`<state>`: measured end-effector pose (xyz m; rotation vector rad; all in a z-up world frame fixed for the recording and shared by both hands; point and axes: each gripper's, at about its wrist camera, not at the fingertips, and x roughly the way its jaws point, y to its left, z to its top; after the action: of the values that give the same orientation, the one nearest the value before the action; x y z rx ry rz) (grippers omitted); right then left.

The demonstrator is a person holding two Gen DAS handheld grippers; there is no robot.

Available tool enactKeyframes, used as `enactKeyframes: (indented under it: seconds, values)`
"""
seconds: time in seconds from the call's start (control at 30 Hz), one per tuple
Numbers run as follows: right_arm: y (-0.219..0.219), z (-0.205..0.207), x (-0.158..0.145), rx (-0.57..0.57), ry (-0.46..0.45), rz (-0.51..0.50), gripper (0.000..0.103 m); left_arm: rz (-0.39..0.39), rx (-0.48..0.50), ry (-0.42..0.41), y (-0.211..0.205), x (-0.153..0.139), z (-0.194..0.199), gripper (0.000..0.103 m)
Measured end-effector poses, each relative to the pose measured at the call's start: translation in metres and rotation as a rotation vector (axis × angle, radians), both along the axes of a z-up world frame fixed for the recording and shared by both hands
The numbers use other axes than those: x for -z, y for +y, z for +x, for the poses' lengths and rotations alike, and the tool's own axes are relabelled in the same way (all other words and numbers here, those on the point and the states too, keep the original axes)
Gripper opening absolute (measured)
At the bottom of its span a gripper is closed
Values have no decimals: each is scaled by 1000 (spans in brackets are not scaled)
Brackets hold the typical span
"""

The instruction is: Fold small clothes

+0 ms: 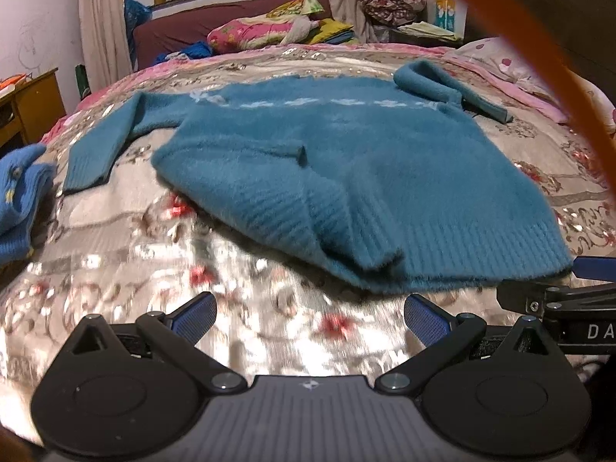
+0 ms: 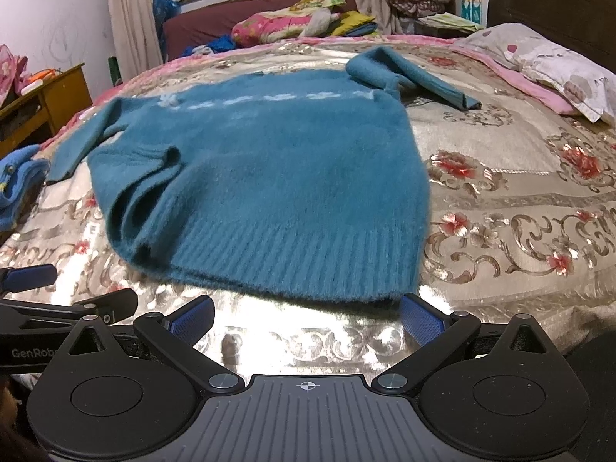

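A fuzzy teal sweater (image 1: 327, 154) lies spread on the bedspread (image 1: 127, 238), hem toward me, with a wrinkle bunched at its hem's left part. One sleeve reaches out left (image 1: 100, 146), the other lies folded at the far right (image 1: 442, 84). It also shows in the right wrist view (image 2: 269, 169). My left gripper (image 1: 310, 317) is open and empty, just short of the hem. My right gripper (image 2: 306, 317) is open and empty at the hem's right corner. Each gripper shows at the edge of the other's view.
A lighter blue knitted garment (image 1: 19, 200) lies at the bed's left edge. Pillows (image 2: 546, 65) lie at the right, bedding (image 1: 261, 30) piled at the back. A wooden cabinet (image 2: 50, 96) stands left. An orange cable (image 1: 539, 57) crosses the left view.
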<state>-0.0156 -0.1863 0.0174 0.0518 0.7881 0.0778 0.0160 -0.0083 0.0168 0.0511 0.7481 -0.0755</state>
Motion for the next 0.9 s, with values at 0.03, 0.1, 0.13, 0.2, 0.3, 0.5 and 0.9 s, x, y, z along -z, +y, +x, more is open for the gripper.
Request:
enactKeyframes:
  seconds: [0.03,0.1,0.13,0.2,0.3,0.5,0.9]
  values:
    - [0,1,-1,1,-2,1,102,2,1,-7,1,-1,3,103]
    - [-1,5,-2,7,-4,7,102,1,-4,-19,3,-5,11,103]
    - [-2,8,-3,11,-6,11,101,-3,-7,-25,5,-7,15,103]
    - [-3,15,-5,19,-5,17,100,-11,-14,-38,10,-11,23,103]
    - [-4,24,-11,27,-12,39,99,-3,-23,-63,14,-19,39,103]
    - [2,43,-21,5,-28,62,94,25,-29,-95,22,-32,80,103]
    - [7,61,-9,-1,11,94,92,25,-39,-68,15,-29,137,103]
